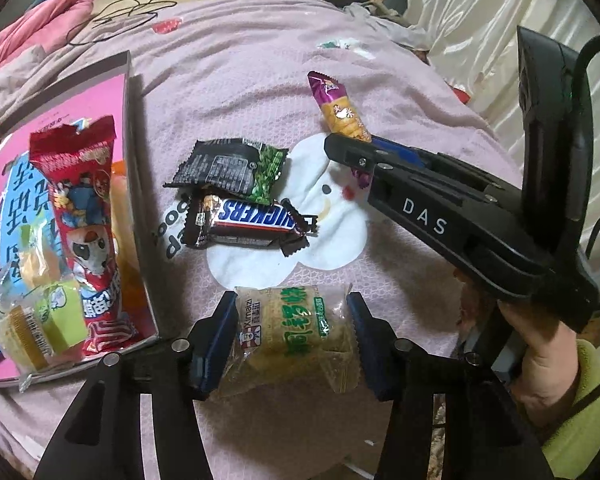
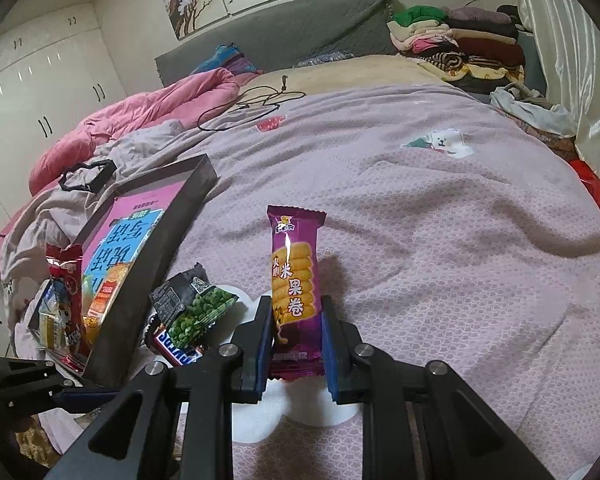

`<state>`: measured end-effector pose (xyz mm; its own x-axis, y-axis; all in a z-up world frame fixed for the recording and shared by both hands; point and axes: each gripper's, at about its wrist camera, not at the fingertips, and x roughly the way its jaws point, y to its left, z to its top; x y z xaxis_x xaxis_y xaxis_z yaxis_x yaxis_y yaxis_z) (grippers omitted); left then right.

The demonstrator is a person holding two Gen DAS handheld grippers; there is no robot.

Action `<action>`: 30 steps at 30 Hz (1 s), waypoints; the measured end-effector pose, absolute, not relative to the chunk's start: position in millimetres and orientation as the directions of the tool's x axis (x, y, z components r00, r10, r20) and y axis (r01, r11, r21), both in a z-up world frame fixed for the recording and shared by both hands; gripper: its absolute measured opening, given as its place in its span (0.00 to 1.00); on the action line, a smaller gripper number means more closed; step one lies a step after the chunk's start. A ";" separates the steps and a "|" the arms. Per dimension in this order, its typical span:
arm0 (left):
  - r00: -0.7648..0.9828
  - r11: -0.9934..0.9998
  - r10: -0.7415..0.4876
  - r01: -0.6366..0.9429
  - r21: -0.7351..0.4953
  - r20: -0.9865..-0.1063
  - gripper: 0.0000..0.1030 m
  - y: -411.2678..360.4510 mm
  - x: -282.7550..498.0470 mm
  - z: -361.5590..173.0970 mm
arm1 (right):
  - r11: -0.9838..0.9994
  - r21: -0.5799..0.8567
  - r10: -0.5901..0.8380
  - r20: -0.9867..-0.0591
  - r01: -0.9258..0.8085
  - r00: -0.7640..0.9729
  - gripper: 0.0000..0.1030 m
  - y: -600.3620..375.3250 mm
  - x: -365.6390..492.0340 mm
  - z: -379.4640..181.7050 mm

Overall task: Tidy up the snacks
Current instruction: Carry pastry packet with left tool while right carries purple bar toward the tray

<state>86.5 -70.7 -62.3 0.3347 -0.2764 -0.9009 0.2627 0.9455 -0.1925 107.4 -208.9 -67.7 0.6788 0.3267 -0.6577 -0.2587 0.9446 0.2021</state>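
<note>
My left gripper (image 1: 292, 312) is shut on a clear green-lettered cracker packet (image 1: 296, 328), held just above the bed. My right gripper (image 2: 296, 320) is shut on a purple rice-roll packet (image 2: 296, 280), held upright; it also shows in the left wrist view (image 1: 340, 112). A Snickers bar (image 1: 248, 220) and a black green-pea packet (image 1: 232, 170) lie on the pink bedspread between the grippers and the box. The shallow box (image 1: 134, 184) at left holds a red snack bag (image 1: 84, 216) and small yellow-green packets (image 1: 36, 316).
The pink bedspread (image 2: 420, 220) stretches ahead. A black cable (image 2: 252, 104) and a pink quilt (image 2: 140, 116) lie farther back. Folded clothes (image 2: 460, 44) are piled at the far right by the curtain (image 2: 580, 60). The box's dark wall (image 2: 156, 264) stands left of the right gripper.
</note>
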 end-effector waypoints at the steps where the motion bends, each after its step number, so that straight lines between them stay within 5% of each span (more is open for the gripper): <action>1: 0.338 0.946 -0.277 0.262 -0.193 -0.899 0.54 -71.2 86.0 -60.9 | 0.944 0.202 0.329 -0.657 -0.261 0.679 0.22 -208.7 106.9 -67.2; 30: 0.443 0.953 -0.295 0.205 -0.224 -0.847 0.54 -28.6 70.1 -12.4 | 0.896 0.217 0.439 -0.567 -0.388 0.696 0.22 -183.0 67.7 -33.7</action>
<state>70.1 -28.6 -12.4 0.4431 -0.2946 -0.8467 0.2049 0.9527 -0.2243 67.7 -183.0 -33.7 0.6964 0.4394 -0.5674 -0.3884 0.8956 0.2169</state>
